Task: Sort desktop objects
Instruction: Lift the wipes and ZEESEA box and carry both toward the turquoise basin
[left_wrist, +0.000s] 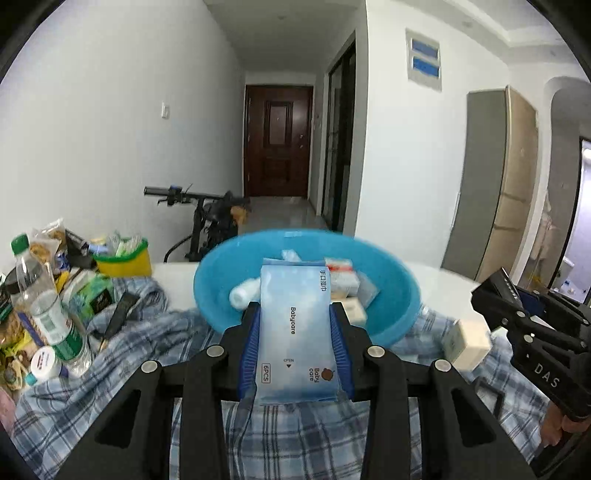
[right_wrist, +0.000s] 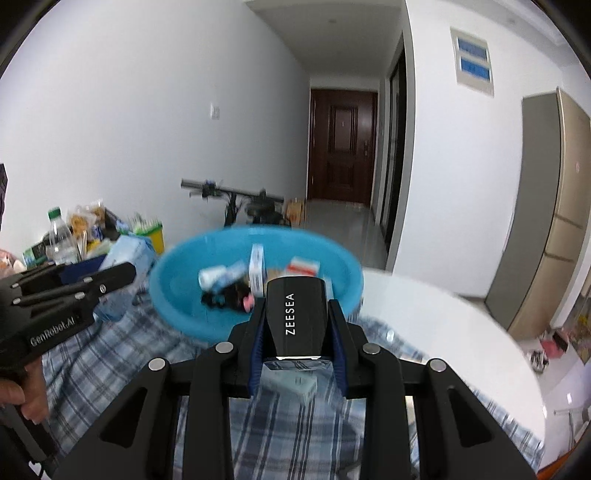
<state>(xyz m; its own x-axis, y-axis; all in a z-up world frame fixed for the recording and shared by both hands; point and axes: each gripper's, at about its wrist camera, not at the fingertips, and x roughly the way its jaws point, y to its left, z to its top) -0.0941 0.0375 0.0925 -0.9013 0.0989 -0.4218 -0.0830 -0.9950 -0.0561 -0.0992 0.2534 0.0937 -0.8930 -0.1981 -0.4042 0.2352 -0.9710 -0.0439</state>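
In the left wrist view, the left gripper is clamped on a pale blue Babycare wipes pack, its blue pads pressing the pack's two long sides. The pack's long axis runs along the fingers, pointing away from the camera toward the blue basin, and its far end overlaps the basin's near rim. Inside the basin lie a white roll and small medicine boxes. The basin sits on a blue plaid cloth spread over a white table. To the left stand a clear water bottle with a green cap, a white jar, snack bags and a yellow-green container. A cream box lies on the cloth to the right, just before the right gripper, which enters from the right edge. A scooter leans behind the table.

In the right wrist view, the right gripper is closed on a black ZEESEA box, held by its sides. The box's long axis follows the fingers toward the blurred basin, its printed name reading along that length. The basin's near rim lies just past the box. The left gripper comes in from the left edge, a hand on its grip
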